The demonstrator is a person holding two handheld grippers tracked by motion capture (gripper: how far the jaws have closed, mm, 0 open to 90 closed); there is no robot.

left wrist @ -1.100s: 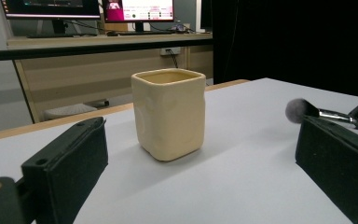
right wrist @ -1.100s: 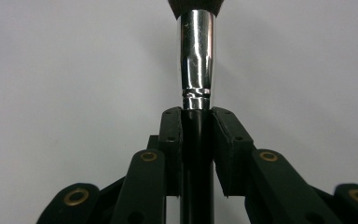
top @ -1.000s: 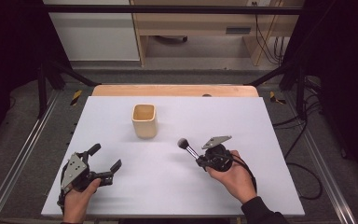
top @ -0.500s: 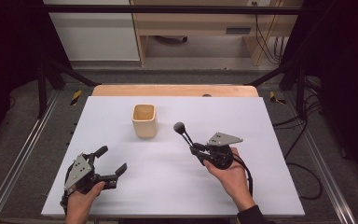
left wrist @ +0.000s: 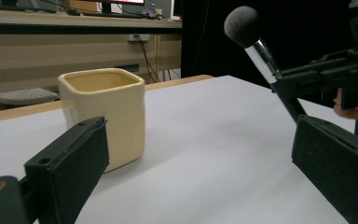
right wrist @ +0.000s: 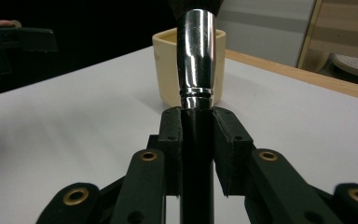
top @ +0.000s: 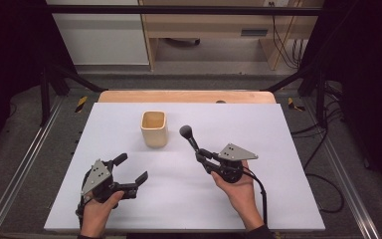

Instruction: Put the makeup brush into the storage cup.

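- My right tool (top: pixel 205 156) is clamped on the black handle of a makeup brush (top: pixel 191 139) (head up, tilted toward the cup).
- The brush is off the white tabletop (top: pixel 278 134), just right of the cream cup (top: pixel 154 129).
- My left tool (top: pixel 130 170) hangs with jaws apart, nothing between them, near the tabletop's front left.

No text, label, brand, number or sign can be read on anything in these pictures; every surface in view is plain or too blurred to make out
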